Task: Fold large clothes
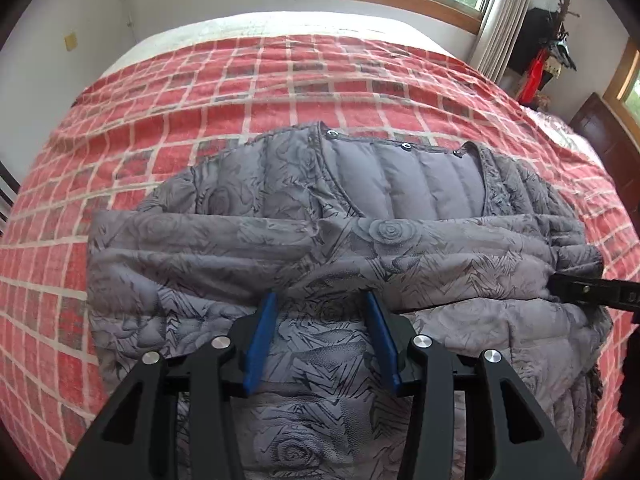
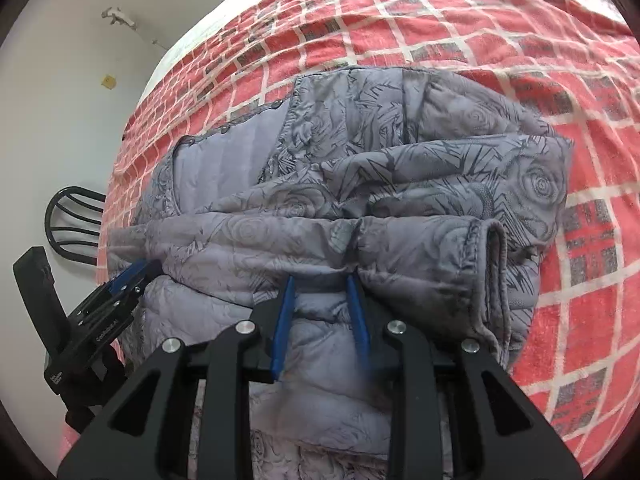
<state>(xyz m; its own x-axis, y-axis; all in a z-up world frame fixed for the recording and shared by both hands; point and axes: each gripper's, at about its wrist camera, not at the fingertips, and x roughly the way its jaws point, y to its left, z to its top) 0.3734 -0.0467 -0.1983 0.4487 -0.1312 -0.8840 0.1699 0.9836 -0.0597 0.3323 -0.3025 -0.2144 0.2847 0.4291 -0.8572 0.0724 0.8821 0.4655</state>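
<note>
1. Left wrist view: a grey quilted jacket (image 1: 340, 248) with a rose print lies on a bed covered by a red checked blanket (image 1: 240, 92). Its neckline with snap buttons (image 1: 406, 146) points toward the far side, and both sleeves are folded across the chest as one horizontal band. The left gripper (image 1: 322, 300) hovers at the lower edge of that band, blue fingers (image 1: 260, 344) spread wide, with jacket fabric visible between them and nothing pinched. The right gripper's black tip (image 1: 580, 290) meets the sleeve cuff at the right edge (whether it grips the cuff, this view does not show).

2. Right wrist view: the right gripper (image 2: 320, 282) sits at the folded sleeve's lower edge, jaws apart, their tips against the fabric. The left gripper (image 2: 132, 274) enters from the left. A black chair (image 2: 74, 216) stands by the white wall.
</note>
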